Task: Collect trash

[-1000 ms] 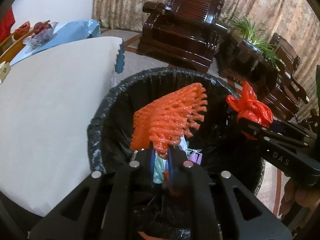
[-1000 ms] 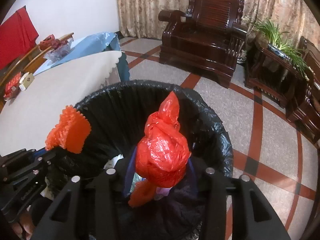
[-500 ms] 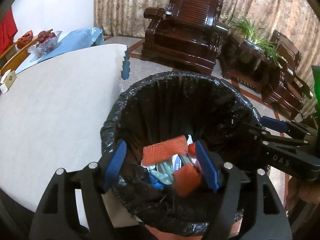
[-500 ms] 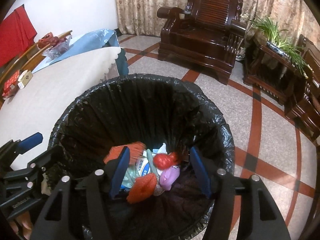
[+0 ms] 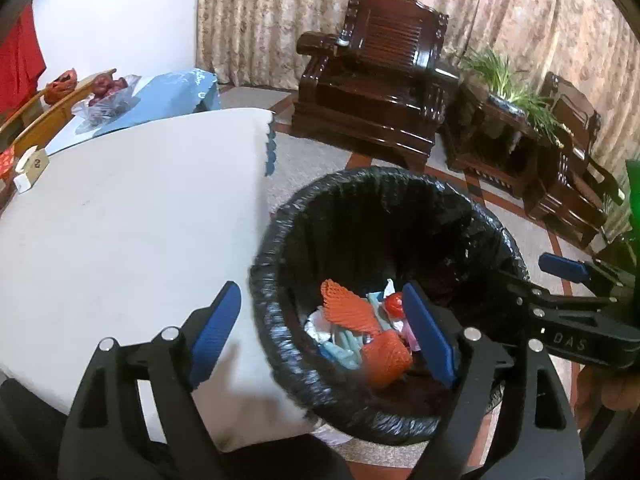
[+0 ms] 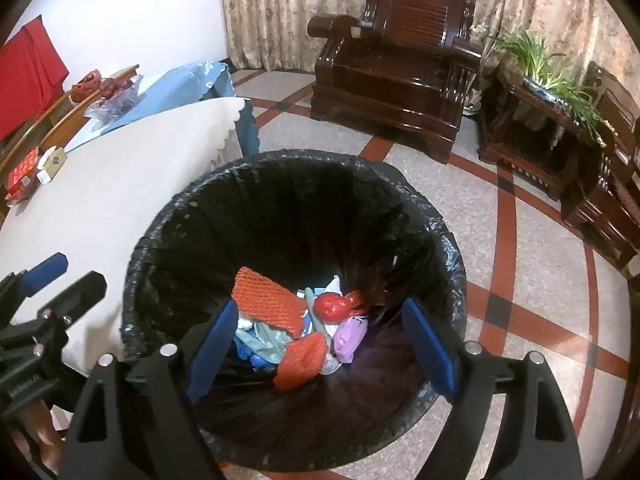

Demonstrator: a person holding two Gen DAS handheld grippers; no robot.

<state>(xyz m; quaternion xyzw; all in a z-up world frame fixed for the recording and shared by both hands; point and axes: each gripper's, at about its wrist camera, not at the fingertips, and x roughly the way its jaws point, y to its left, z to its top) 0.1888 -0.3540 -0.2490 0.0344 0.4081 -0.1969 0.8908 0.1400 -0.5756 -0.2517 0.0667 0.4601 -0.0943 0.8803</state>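
Trash: orange foam net (image 6: 269, 299) and red knotted bag (image 6: 332, 305) now lie at the bottom of the black-lined bin (image 6: 448, 264), on top of older wrappers; a second ago each hung from a gripper above the bin mouth.
Change: both pieces dropped within the last second, net from the left side, red bag from the right.
Left gripper (image 5: 324, 330): jaws wide and opening further, nothing between the pads; the bin's near-left rim and the pile show through the gap, no contact.
Right gripper (image 6: 320, 342): jaws wide and opening further, empty; hangs over the bin's near edge, looking straight into it.
Second net piece (image 6: 301, 362): orange, in the bin nearer the camera than the first net; already there half a second ago.
Pink wrapper (image 6: 350, 334): in the bin, just right of that second net.
Table (image 5: 120, 232): white cloth, touching or just beside the bin's left side; the part near the bin shows no loose trash; small boxes sit at its far-left edge, well apart from the bin.
Meaning for task: this drop looks done, both hands free. Judgement: next is another pickup if any trash remains, which is not visible from here.
Risk: low; everything landed inside the liner, nothing on the rim.
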